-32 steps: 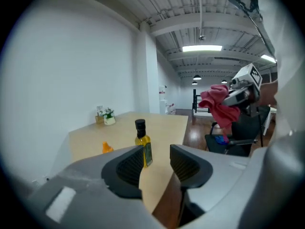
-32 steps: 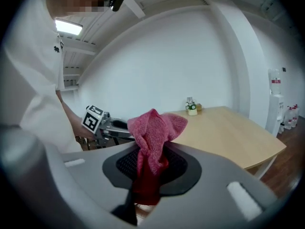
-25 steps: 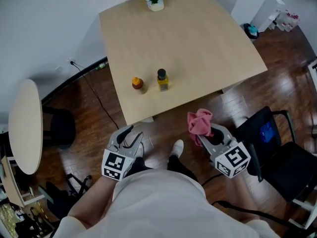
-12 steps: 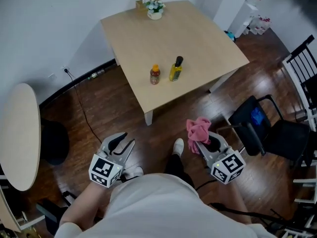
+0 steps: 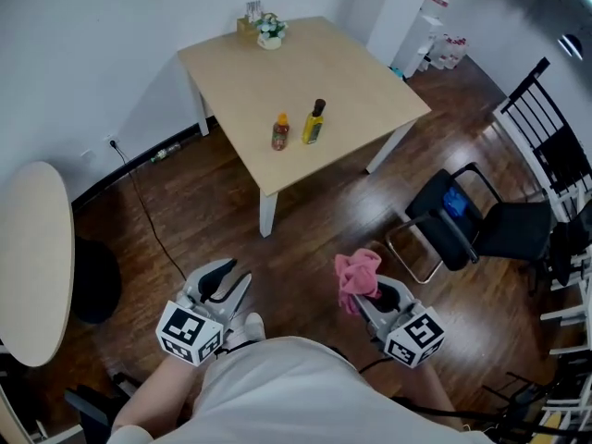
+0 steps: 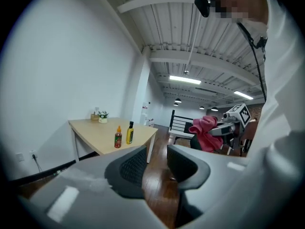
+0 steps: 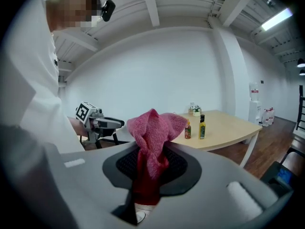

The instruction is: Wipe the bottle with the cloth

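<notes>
Well back from the table. Parted, nothing between, at the left gripper; clenched on the pink cloth at the right gripper. Dead ahead, upright near the table's front edge: yellow bottle beside red bottle, far from both, neither clearly nearer.

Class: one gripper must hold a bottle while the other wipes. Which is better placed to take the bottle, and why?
Left. The left gripper has its jaws apart and empty; the right gripper is shut on the pink cloth. Neither is near the table yet.
</notes>
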The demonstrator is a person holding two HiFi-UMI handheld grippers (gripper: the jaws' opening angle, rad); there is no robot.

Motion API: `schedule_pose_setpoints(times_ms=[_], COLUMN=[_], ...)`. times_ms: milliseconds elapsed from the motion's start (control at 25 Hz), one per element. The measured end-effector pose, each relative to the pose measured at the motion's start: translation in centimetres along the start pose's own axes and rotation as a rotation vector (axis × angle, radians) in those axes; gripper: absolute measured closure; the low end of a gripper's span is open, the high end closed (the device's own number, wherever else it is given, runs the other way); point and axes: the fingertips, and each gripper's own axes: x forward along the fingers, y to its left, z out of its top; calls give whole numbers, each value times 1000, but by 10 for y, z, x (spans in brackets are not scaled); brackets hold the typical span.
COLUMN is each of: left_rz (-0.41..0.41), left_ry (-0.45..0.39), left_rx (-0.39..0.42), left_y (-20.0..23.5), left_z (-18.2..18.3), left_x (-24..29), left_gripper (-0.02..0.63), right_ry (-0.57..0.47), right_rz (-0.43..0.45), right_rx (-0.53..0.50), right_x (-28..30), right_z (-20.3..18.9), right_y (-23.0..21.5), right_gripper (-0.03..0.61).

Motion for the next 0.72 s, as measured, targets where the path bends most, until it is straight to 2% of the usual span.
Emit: schedule_pose_setpoints(times_ms=[280, 560, 720], left_rz=[-24, -147, -147], left_ry=[-2, 26, 33], left_rx=[49, 93, 70], left_y=[-63, -165, -195], left_z=[1, -16, -23], left_x=[-11, -13, -26], left_gripper=[471, 471, 469], right_ry=[-58, -61, -75], right_rz=[2, -9, 21], right_rx=[-14, 33, 45], right_x=[-72, -134, -148], right_z=[-10, -54, -68], right_y=[33, 53, 64], right_gripper=[489, 489, 489])
